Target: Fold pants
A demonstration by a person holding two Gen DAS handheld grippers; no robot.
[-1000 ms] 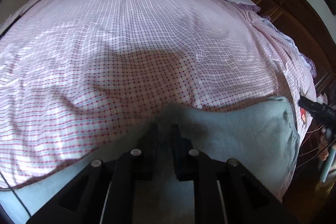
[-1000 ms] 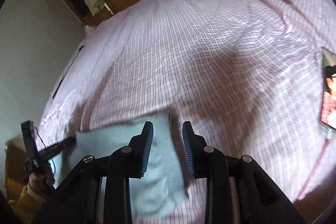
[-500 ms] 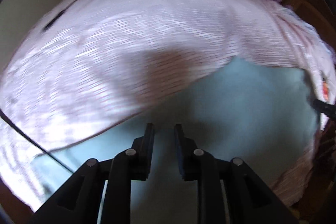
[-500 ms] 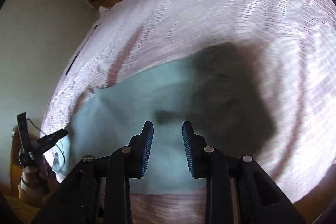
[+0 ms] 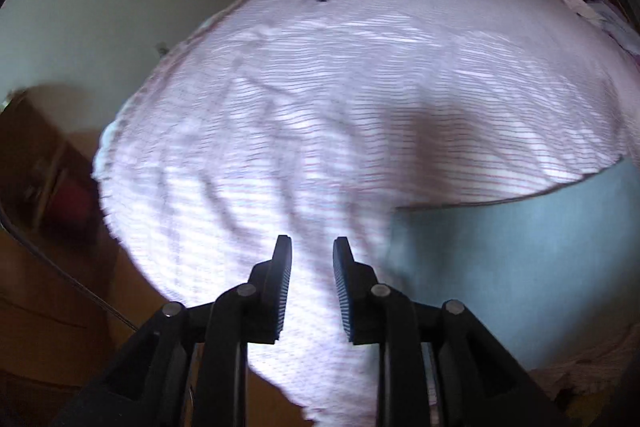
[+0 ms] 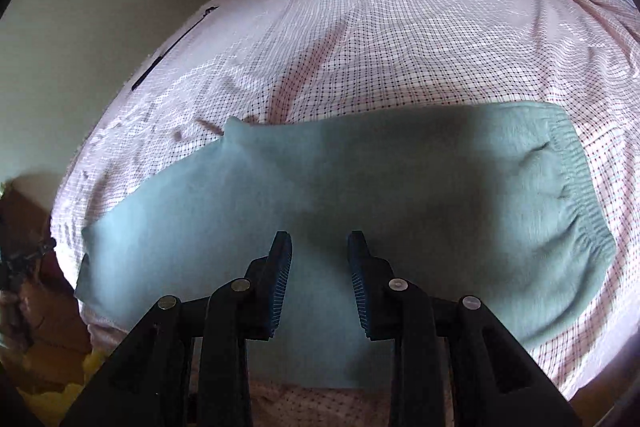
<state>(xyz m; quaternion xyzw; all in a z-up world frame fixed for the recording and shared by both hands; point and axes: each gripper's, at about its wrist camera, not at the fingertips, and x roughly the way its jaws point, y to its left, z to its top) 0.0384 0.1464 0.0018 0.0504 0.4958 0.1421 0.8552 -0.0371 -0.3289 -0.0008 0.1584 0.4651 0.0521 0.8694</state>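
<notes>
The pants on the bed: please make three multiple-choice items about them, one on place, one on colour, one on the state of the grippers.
1. Where do the pants lie?
A. spread flat on the bed sheet
B. hanging from a gripper
C. on the floor

2. What colour are the pants?
A. black
B. pale blue-green
C. red

3. What is between the fingers of the right gripper?
A. a fold of the pants
B. a corner of the sheet
C. nothing

Answers: 1 A, they lie flat across the checked sheet. 2 B, the cloth is pale blue-green in both views. 3 C, the gap is free and the pants lie flat below it; the left gripper is also empty.
</notes>
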